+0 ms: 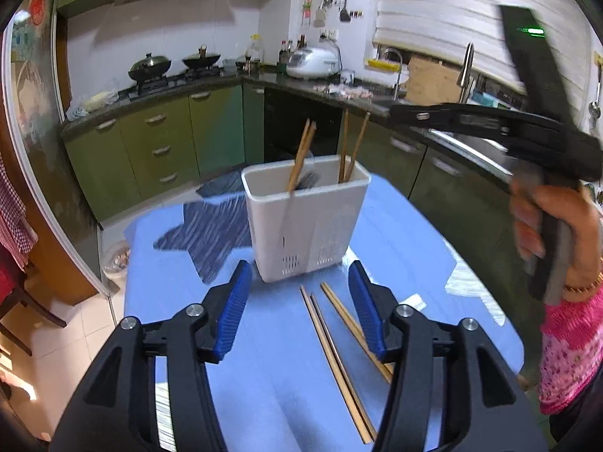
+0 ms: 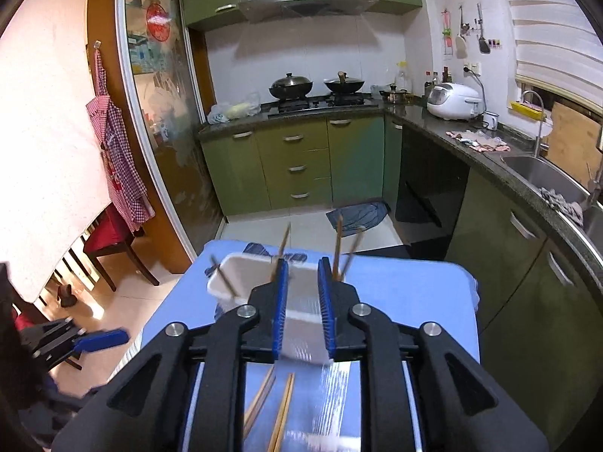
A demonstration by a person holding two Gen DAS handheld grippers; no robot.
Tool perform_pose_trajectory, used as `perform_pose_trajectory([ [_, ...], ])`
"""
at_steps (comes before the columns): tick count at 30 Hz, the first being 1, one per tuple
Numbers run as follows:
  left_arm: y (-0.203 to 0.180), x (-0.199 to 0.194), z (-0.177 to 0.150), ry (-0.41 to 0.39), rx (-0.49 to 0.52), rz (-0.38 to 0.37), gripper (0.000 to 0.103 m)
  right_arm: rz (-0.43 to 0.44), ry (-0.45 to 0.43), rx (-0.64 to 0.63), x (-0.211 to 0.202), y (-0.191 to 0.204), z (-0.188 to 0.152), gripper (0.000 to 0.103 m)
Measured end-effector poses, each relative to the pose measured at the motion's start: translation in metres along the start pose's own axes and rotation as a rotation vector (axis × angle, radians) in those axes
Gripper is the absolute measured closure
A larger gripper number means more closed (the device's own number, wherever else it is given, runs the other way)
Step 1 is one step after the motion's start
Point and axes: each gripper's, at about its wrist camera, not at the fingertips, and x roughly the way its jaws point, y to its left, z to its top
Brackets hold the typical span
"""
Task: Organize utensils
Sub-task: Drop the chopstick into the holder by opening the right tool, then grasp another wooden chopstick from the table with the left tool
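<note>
Left wrist: chopsticks (image 1: pixel 339 354) lie before white holder (image 1: pixel 307 222).

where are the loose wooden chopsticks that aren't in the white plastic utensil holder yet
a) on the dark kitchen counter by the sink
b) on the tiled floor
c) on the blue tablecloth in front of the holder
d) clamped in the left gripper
c: the left wrist view shows the loose wooden chopsticks lying flat on the blue tablecloth, on the near side of the white plastic utensil holder.
</note>
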Motion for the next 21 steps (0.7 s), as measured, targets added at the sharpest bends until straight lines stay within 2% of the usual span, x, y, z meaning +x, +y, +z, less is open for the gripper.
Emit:
perform_pose_trajectory([
  [3, -0.005, 0.027, -0.009, 0.082, -0.004, 0.007, 0.052, -0.023, 0.008, 0.009, -0.013, -0.006, -0.034, 0.074],
  [9, -0.011, 0.09, -0.028, 0.257, -0.056, -0.023, 0.053, -0.079, 0.067, 0.069, -0.02, -0.038, -0.092, 0.073],
  [11, -0.011, 0.111, -0.035, 0.307, -0.075, -0.005, 0.066, -0.088, 0.084, 0.094, -0.018, -0.052, -0.103, 0.073],
  [13, -0.01, 0.129, -0.041, 0.354, -0.092, 0.008, 0.074, -0.091, 0.108, 0.123, -0.014, -0.065, -0.115, 0.073],
  [16, -0.008, 0.148, -0.049, 0.397, -0.106, 0.034, 0.075, -0.087, 0.125, 0.133, -0.012, -0.075, -0.125, 0.073],
  [21, -0.01, 0.159, -0.055, 0.419, -0.112, 0.051, 0.075, -0.065, 0.131, 0.138, -0.009, -0.076, -0.129, 0.073],
])
